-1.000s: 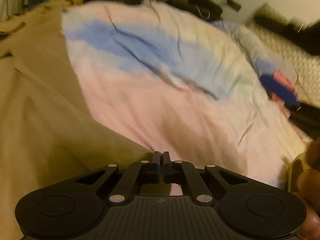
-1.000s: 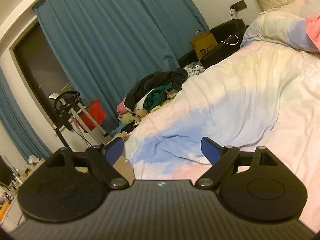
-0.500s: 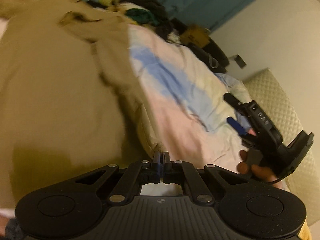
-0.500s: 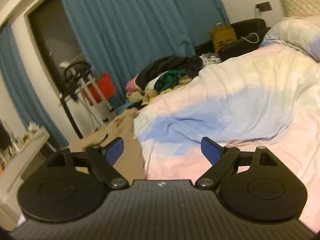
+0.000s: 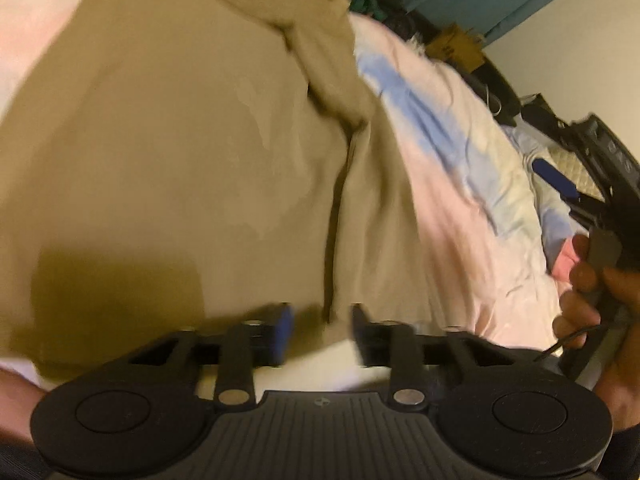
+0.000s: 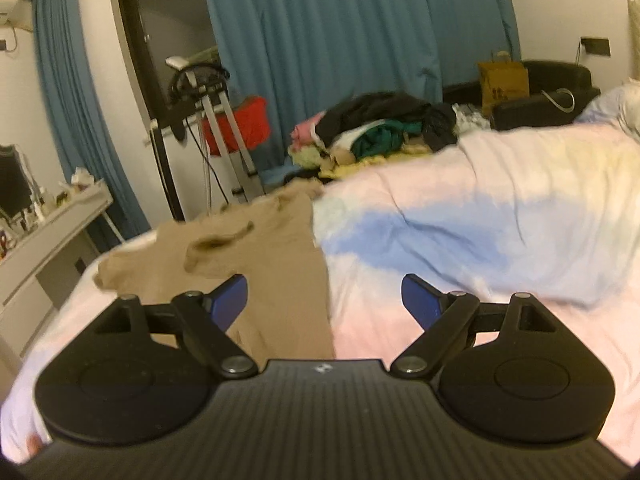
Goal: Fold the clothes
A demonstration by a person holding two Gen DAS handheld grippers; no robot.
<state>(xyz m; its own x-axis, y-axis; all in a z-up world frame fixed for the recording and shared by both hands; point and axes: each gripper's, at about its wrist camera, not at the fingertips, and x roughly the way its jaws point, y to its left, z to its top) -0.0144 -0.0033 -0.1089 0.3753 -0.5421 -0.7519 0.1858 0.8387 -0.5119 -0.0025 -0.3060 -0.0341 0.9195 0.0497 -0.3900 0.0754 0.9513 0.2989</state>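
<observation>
A tan garment (image 5: 180, 140) lies spread on the bed, one sleeve bunched along its right side; it also shows in the right wrist view (image 6: 272, 256). My left gripper (image 5: 320, 330) is open just above the garment's near hem, holding nothing. My right gripper (image 6: 324, 300) is open and empty, held above the bed over the garment's right edge; it also shows at the right edge of the left wrist view (image 5: 560, 180), gripped by a hand.
The bed has a pink, blue and yellow duvet (image 6: 480, 216). A pile of mixed clothes (image 6: 372, 128) lies at its far end. A white desk (image 6: 52, 224) and a stand with red fabric (image 6: 224, 120) stand left, before blue curtains (image 6: 320, 24).
My left gripper was shut on the garment's edge and has now opened, letting the fabric go. The garment now lies flatter on the bed. The right gripper swung left toward the garment.
</observation>
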